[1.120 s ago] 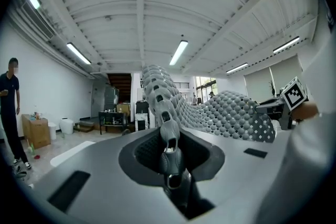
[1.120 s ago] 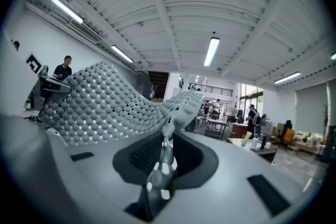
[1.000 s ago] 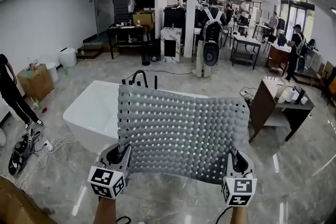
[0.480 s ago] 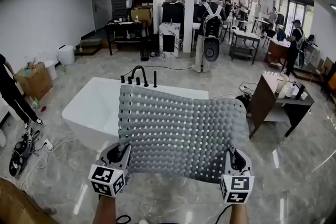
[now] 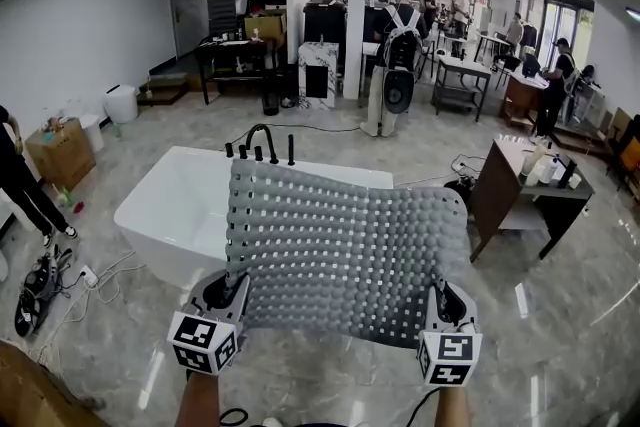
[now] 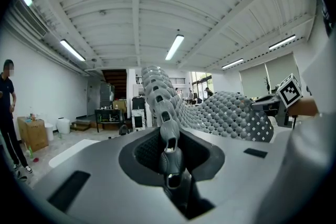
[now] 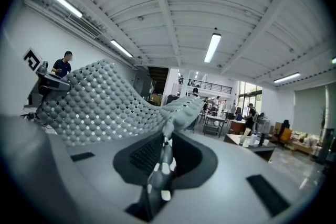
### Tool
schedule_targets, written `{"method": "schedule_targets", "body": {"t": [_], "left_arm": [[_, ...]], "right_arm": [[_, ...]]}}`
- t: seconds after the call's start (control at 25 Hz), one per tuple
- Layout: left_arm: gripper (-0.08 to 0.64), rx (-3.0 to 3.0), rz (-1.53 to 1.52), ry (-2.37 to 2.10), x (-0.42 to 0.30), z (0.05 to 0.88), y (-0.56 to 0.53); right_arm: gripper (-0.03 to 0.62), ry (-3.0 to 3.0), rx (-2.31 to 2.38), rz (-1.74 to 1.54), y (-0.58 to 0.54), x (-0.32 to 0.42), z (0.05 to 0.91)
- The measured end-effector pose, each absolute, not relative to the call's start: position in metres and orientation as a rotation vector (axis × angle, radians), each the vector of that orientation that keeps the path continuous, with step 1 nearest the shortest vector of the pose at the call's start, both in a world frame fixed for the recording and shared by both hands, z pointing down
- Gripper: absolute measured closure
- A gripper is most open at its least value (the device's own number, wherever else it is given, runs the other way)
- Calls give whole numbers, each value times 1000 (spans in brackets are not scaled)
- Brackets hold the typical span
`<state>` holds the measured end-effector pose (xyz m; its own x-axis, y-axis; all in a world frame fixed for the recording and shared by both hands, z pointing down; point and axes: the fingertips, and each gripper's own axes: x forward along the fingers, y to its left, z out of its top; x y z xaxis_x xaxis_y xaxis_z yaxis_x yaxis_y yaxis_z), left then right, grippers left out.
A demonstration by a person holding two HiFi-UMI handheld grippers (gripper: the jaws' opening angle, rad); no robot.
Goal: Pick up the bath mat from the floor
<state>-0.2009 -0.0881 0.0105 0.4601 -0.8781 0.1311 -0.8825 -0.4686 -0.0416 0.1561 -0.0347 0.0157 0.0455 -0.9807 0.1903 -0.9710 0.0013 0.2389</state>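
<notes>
Grey pebbled mat [image 5: 345, 255]: spread in the air between my left gripper [image 5: 234, 292] and right gripper [image 5: 443, 298], each clamped on a near corner. Beneath: white tub [image 5: 165, 215], glossy floor [image 5: 570, 335].

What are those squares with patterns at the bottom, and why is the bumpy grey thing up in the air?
A person holds two pinching tools called grippers; the patterned cubes are part of them. The left gripper and the right gripper each pinch a near corner of the grey bumpy rubbery bath mat with holes, holding it spread above the floor, with a white bathtub behind it. The wide picture comes from a camera on the person's head. The two round pictures come from cameras riding on each gripper, looking along its jaws at the mat's edge.
</notes>
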Motion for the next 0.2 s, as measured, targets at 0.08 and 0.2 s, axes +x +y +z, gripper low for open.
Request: {"method": "schedule_targets", "body": {"t": [0.08,0.2], "left_arm": [[488,2656,205,-1605,-200,10,-86],[489,2654,206,-1610,-199,8,-85]], "right_arm": [[523,-1979,2024,-43,-34,157,15],[523,-1976,2026,-40,-33,160,13]]}}
